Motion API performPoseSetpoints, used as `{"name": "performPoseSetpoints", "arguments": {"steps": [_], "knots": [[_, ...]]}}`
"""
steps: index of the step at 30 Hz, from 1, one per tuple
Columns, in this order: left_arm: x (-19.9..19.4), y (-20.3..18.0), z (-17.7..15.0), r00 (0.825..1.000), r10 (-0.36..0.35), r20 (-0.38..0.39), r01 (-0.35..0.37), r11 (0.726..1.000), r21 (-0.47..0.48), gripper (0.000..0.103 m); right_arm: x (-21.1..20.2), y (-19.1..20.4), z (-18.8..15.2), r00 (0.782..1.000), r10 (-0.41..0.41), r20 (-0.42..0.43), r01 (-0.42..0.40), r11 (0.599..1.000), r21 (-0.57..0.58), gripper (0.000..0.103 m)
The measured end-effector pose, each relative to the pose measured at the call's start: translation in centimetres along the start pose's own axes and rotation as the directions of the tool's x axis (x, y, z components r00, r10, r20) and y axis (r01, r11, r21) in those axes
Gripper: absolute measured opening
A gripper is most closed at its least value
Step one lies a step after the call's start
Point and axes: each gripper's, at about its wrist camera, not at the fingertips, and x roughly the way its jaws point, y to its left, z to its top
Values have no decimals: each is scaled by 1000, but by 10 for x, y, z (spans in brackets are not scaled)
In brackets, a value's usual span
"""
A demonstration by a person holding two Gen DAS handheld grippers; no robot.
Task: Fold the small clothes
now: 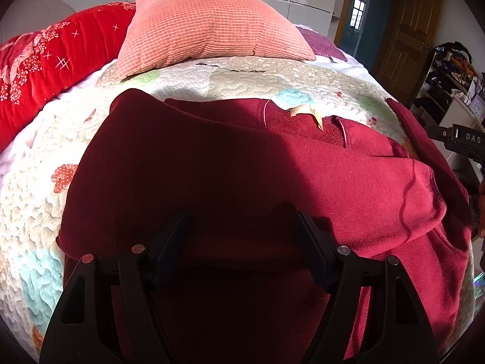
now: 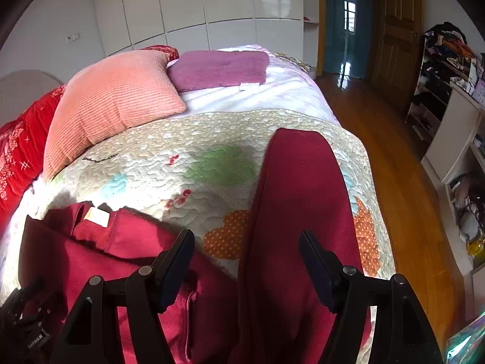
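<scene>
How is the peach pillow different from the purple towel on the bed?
The pillow is peach, plump and ribbed, propped up at a tilt with one end on the quilt; the towel is purple, folded flat, and lies level on the white sheet behind. The pillow looks bulkier; the towel is thin, with a small white tag at its near edge. Both sit beyond the maroon garment, untouched by either gripper.

Salmon pillow (image 1: 212,21) on a patchwork quilt (image 2: 197,163), beside a red blanket (image 1: 39,63) and folded purple towel (image 2: 218,69).
</scene>
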Motion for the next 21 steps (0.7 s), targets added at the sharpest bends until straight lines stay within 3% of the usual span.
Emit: {"name": "performPoseSetpoints", "arguments": {"steps": [4, 8, 9, 10, 11, 13, 17, 21], "knots": [[1, 0, -3, 999, -41, 13, 41, 999, 7, 84, 45, -12, 25, 996, -54, -73, 56, 998, 25, 69], [4, 6, -2, 992, -122, 10, 122, 992, -12, 96, 80, -26, 33, 992, -48, -116, 55, 997, 62, 69], [4, 7, -1, 991, -132, 11, 132, 991, -17, 97, 81, -29, 34, 993, -59, -98, 65, 996, 57, 61], [4, 7, -1, 991, -135, 12, 136, 991, -19, 97, 80, -31, 35, 994, -69, -89, 74, 996, 54, 46], [4, 6, -2, 991, -136, 13, 136, 991, -18, 97, 80, -34, 35, 995, -58, -84, 63, 996, 61, 39], [4, 6, -1, 990, -140, 12, 140, 990, -16, 98, 70, -40, 36, 998, -5, -70, 11, 996, 86, 8], [3, 10, -1, 985, -169, 21, 170, 985, -37, 98, 16, -38, 34, 988, 154, 22, -155, 985, 70, 8], [-6, 29, -2, 963, -259, 79, 268, 955, -129, 98, -57, 2, 28, 945, 314, 91, -309, 949, -65, 8]]}}
